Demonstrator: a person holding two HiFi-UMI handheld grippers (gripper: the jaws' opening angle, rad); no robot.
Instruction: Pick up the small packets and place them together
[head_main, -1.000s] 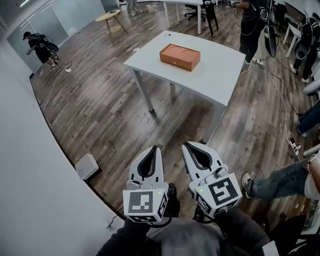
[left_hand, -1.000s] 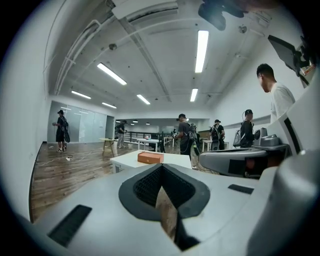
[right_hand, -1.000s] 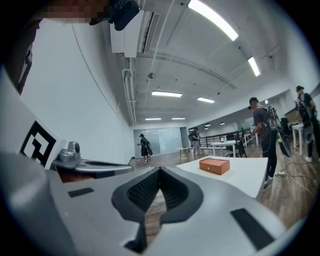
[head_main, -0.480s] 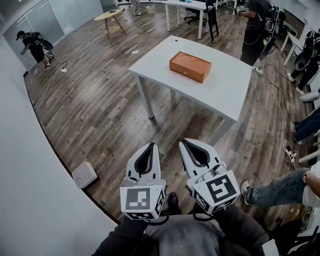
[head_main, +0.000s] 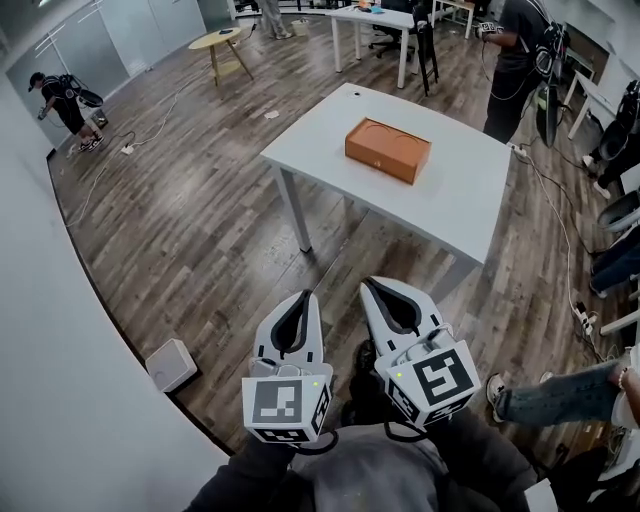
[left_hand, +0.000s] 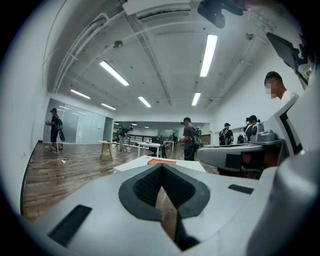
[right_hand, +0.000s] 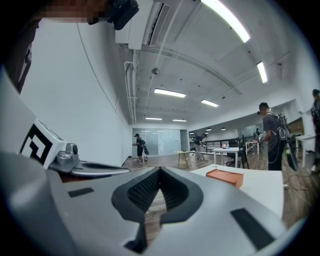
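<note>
An orange box (head_main: 387, 150) lies on a white table (head_main: 330, 140) some way ahead of me; no small packets show in any view. My left gripper (head_main: 307, 298) and right gripper (head_main: 370, 286) are held side by side over the wooden floor, short of the table's near corner. Both point at the table with jaws closed tip to tip and nothing between them. In the left gripper view the left gripper (left_hand: 161, 167) has the orange box (left_hand: 161, 161) just beyond its tips. The right gripper view shows the right gripper (right_hand: 160, 170) with the orange box (right_hand: 225, 176) to its right on the table (right_hand: 260, 186).
A white wall runs along my left, with a small white box (head_main: 171, 364) on the floor at its foot. A person's leg and shoe (head_main: 545, 395) reach in at the right. Other people (head_main: 520, 50) stand beyond the table, one (head_main: 62, 95) far left. Cables trail across the floor.
The table and orange box have drifted right and lower in the head view as I walk toward them. Both grippers keep their side-by-side pose, still shut.
</note>
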